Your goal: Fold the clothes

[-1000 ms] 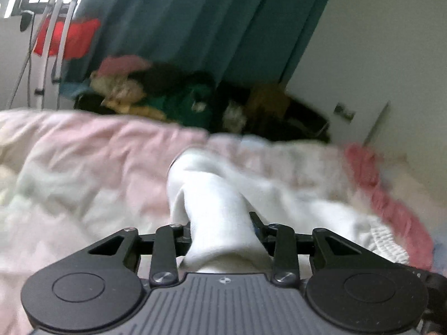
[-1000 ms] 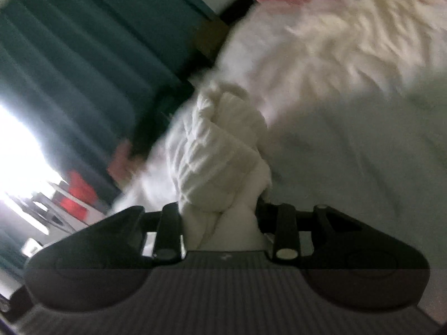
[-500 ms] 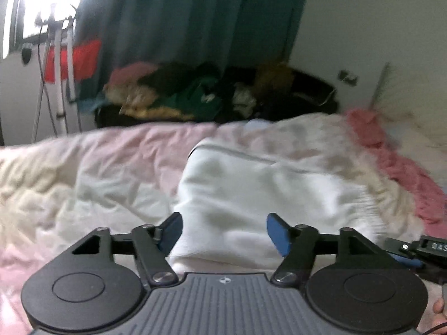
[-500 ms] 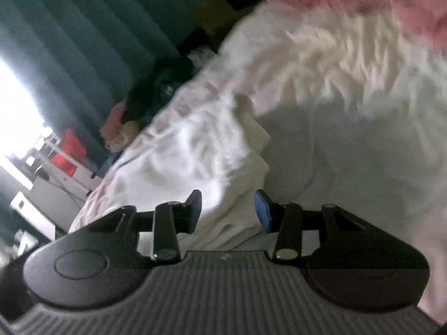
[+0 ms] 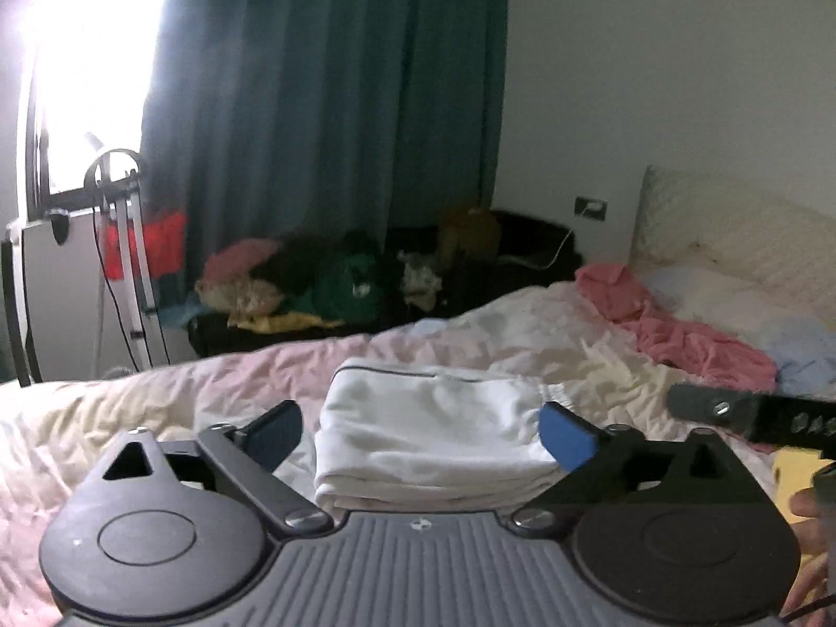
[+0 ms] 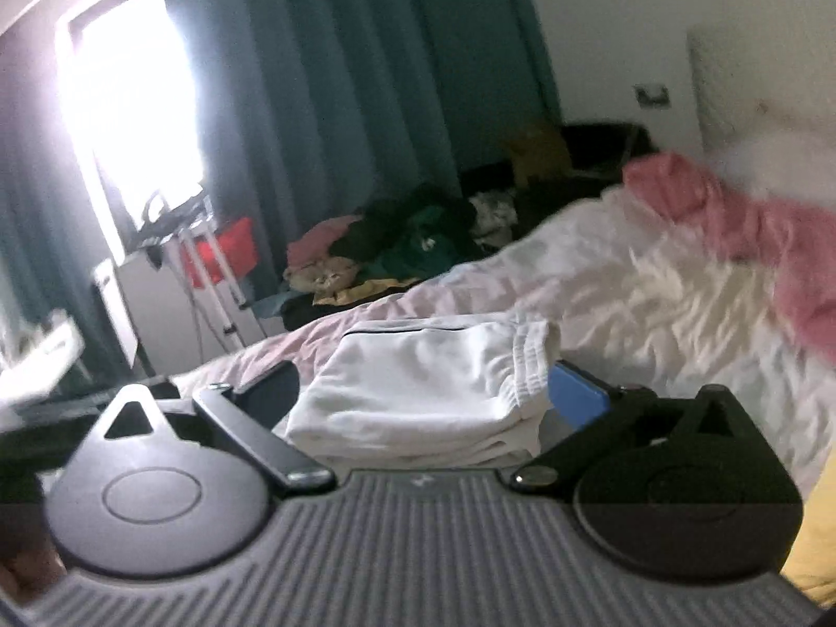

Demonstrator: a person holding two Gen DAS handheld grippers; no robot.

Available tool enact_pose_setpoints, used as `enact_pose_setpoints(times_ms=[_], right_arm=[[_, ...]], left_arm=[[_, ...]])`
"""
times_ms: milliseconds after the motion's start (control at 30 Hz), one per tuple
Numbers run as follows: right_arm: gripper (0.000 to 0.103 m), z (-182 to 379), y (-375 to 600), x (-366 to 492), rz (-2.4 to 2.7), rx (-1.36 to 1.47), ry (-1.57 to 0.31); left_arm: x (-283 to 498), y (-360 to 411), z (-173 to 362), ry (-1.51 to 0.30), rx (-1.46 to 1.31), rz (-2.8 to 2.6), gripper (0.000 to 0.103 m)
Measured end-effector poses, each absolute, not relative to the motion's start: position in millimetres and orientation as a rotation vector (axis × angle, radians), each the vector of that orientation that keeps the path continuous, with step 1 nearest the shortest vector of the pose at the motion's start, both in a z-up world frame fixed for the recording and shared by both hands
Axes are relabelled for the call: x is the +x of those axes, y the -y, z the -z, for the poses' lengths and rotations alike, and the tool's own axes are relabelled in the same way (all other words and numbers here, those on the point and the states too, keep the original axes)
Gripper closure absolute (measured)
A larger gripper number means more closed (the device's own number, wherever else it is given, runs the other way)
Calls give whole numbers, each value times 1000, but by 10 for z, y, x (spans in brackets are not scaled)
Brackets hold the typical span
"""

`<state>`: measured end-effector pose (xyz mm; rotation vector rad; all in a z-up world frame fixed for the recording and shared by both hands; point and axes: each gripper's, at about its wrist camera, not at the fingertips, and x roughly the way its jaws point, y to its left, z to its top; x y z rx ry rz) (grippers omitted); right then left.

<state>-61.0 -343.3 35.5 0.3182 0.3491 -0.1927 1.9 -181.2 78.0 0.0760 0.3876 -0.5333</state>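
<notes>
A white garment [image 5: 428,428] lies folded in a thick flat stack on the bed, with a dark piped seam along its far edge. My left gripper [image 5: 420,433] is open, its blue-padded fingers spread wide on either side of the stack's near edge and gripping nothing. In the right wrist view the same folded white garment [image 6: 428,386] shows an elastic waistband at its right end. My right gripper [image 6: 423,392] is open too, fingers apart just short of the stack. Part of the right gripper's body [image 5: 752,410] shows at the left view's right edge.
The bed carries a rumpled pink-and-cream duvet [image 5: 157,407], a crumpled pink cloth [image 5: 679,324] and a pillow [image 5: 731,230] by the headboard. A pile of mixed clothes [image 5: 324,282] lies beyond the bed under teal curtains [image 5: 324,104]. A metal stand [image 5: 125,261] is at the left.
Both grippers were shut on bunched white fabric a second ago. They have opened and drawn back, leaving the garment lying folded on the bed.
</notes>
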Motion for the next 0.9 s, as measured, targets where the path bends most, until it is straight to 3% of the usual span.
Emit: enact_pose_setpoints(times_ms=[267,667,900], right_arm=[[0,-284,3144,-885,174,318,-302],[0,310,2844,-826,209,157,-205],[0,460,2933,-638,245,199,-245]], left_arm=[[-506,1564,-801,-357,40,515,0],[-401,1357,-310,-318,2,422,0],[-276,1314,-45,-323,13,375,0]])
